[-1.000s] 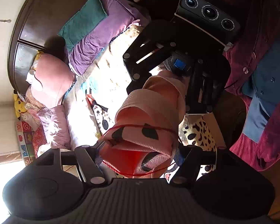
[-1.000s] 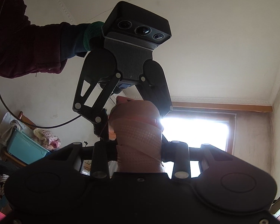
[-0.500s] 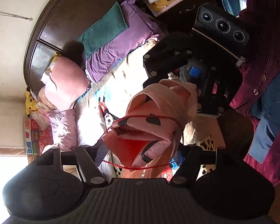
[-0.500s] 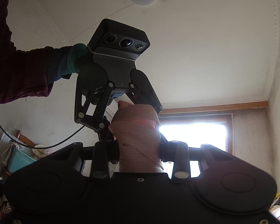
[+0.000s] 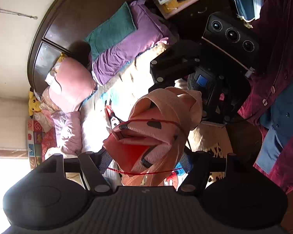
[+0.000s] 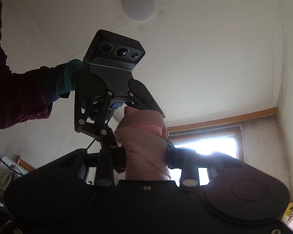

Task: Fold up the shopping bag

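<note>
Above bed (image 5: 115, 72): soft, light bag (image 5: 158, 128) bundle, pinched both ends by L gripper (image 5: 144, 156), R gripper (image 6: 146, 154); grip wrapped straps.

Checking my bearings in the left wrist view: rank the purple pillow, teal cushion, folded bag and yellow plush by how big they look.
1. Bag, though it is nearest the camera, so its true size is unsure.
2. Purple pillow.
3. Teal cushion.
4. Yellow plush, clearly smallest.
</note>
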The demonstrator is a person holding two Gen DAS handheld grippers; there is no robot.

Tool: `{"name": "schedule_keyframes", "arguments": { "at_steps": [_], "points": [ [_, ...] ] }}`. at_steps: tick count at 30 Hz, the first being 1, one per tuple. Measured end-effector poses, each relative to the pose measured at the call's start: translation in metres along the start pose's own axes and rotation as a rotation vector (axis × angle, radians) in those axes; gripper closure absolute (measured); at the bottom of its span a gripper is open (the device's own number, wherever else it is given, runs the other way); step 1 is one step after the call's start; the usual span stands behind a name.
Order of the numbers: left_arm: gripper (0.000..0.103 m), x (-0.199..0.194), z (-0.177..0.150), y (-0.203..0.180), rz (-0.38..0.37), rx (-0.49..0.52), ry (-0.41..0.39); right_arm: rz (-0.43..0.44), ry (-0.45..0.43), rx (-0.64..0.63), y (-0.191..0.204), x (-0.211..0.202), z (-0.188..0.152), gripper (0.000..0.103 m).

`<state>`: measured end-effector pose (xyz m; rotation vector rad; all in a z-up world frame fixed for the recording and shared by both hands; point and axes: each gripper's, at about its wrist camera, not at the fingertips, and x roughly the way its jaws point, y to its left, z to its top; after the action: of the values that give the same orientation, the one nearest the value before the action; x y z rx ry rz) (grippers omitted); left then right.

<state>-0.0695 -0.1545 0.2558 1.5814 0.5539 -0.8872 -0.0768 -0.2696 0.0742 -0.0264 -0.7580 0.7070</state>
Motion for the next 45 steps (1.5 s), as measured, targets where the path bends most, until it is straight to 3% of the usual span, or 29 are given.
{"name": "schedule_keyframes", "arguments": {
  "at_steps": [5,10,14,23,27,33,37,39,45],
  "points": [
    [0.035,-0.002,0.008,-0.014,0.021,0.151,0.148,0.022,0.011,-0.067,0.005,0.008,0.001,0.069],
    [0.035,-0.011,0.003,-0.019,0.019,0.211,0.153,0.052,0.009,-0.093,0.003,0.013,0.002,0.070],
    [0.035,-0.009,0.002,-0.015,0.024,0.177,0.191,0.047,0.029,-0.140,0.006,0.022,0.002,0.070],
    [0.035,0.001,0.010,-0.001,0.139,-0.031,0.245,-0.021,0.051,-0.236,0.015,0.032,0.008,0.074],
    [0.035,0.005,0.014,-0.006,0.222,0.000,0.257,-0.031,0.038,-0.269,0.016,0.037,0.008,0.079],
    [0.034,-0.014,0.007,0.001,0.232,-0.068,0.075,-0.043,0.008,-0.197,0.003,0.029,0.005,0.083],
    [0.035,-0.003,-0.004,0.009,0.246,-0.044,0.004,-0.057,-0.002,-0.174,-0.004,0.035,-0.003,0.083],
    [0.035,0.010,-0.013,0.014,0.216,-0.042,-0.024,-0.046,0.016,-0.151,-0.010,0.040,-0.018,0.083],
    [0.035,0.051,-0.059,0.027,0.014,0.037,-0.155,0.067,0.095,-0.223,-0.002,0.044,-0.053,0.083]
  ]
}}
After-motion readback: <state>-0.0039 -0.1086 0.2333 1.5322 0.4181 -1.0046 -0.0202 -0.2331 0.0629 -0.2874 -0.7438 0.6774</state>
